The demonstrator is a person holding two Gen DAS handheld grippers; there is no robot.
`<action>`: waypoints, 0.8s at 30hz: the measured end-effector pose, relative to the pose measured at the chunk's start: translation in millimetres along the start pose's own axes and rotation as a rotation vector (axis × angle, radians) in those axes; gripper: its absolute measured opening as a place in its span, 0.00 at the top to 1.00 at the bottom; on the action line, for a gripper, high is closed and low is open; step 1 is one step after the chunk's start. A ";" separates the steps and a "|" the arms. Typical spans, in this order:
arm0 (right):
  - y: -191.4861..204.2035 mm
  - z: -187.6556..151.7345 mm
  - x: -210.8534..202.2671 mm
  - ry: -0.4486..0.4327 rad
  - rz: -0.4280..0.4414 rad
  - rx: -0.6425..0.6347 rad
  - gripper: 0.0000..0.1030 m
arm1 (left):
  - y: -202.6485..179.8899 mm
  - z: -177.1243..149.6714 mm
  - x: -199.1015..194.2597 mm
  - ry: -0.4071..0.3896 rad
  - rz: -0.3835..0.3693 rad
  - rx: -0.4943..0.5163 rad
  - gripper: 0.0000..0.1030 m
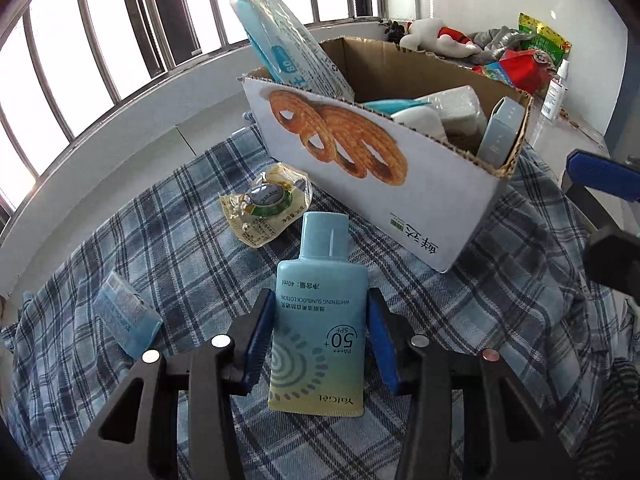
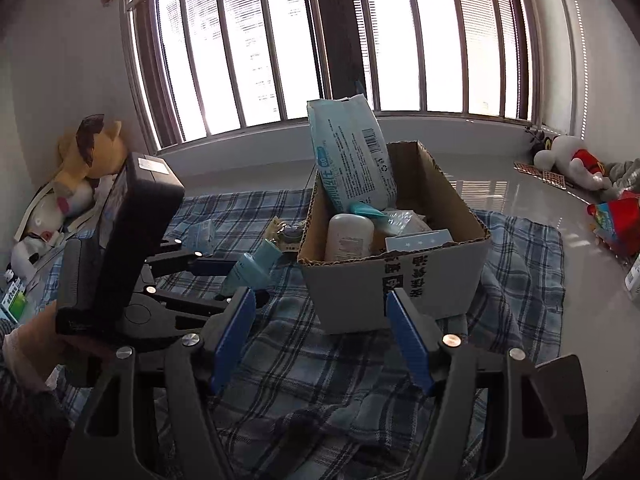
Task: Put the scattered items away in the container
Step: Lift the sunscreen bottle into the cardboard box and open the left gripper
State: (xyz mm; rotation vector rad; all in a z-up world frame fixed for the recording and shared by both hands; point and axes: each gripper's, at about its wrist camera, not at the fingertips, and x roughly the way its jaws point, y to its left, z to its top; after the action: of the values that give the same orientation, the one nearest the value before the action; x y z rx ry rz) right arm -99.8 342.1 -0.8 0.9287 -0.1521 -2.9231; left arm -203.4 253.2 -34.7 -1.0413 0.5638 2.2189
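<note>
Left gripper (image 1: 319, 322): blue pads straddling sunscreen tube (image 1: 318, 320), contact unclear, grip not confirmed; tube flat on plaid cloth (image 1: 460, 320), cap toward cardboard box (image 1: 360, 148). Right gripper (image 2: 320, 336): spread wide, holding nothing, hovering before box. Beside box: yellow sachet (image 1: 266, 204); farther off, small blue carton (image 1: 126, 322). Inside box: wipes pack (image 1: 288, 46) upright, white bottle (image 2: 349, 237).

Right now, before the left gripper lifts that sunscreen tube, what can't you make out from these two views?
- Left gripper grip on the sunscreen tube: pad contact unclear in both views.
- Cardboard box bottom: both views, hidden by the wipes pack and other contents.
- Small blue box: print too blurred in the left wrist view.
</note>
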 end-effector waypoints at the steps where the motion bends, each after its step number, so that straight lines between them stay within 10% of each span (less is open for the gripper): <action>1: 0.5 -0.2 -0.7 -0.001 -0.012 -0.006 0.35 | 0.6 3.0 -5.3 -0.007 0.002 0.002 0.53; 24: 9.1 -22.6 30.6 0.149 0.025 0.003 0.35 | -35.6 102.6 -80.6 -0.223 -0.037 0.019 0.55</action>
State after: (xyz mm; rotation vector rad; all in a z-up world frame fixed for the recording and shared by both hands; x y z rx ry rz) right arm -111.3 328.5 -35.6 1.1312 -0.1582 -2.8181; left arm -193.0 312.3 86.5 -0.7754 0.4614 2.2543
